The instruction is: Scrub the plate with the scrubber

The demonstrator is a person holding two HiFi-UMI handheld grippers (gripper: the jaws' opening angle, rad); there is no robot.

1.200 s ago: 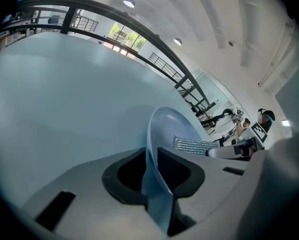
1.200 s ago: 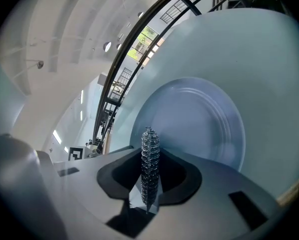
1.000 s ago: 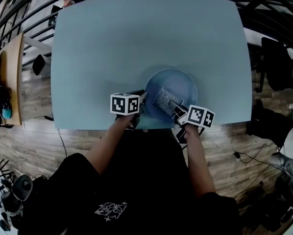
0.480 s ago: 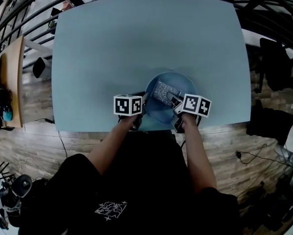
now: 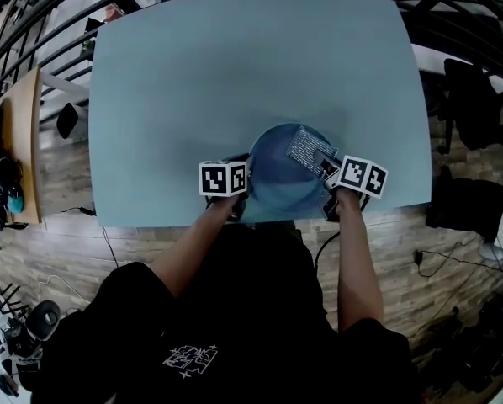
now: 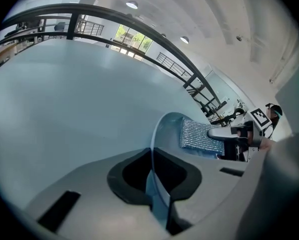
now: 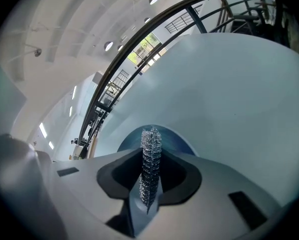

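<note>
Head view showed the round blue plate [image 5: 277, 183] lying on the pale bench [image 5: 235, 74] close to its 6 o'clock edge, with the left claw [image 5: 246, 179] at the plate's 9 o'clock rim and the right claw [image 5: 329, 165] reaching in from 3 o'clock. Left gripper view had that claw's jaws closed tight on the thin, glossy rim, seen edge-on between them. Right gripper view had its jaws pinched on the scrubber [image 7: 149, 159], a flat, silvery, glittering mesh pad held on edge, resting on the plate's inner face near 2 o'clock.
</note>
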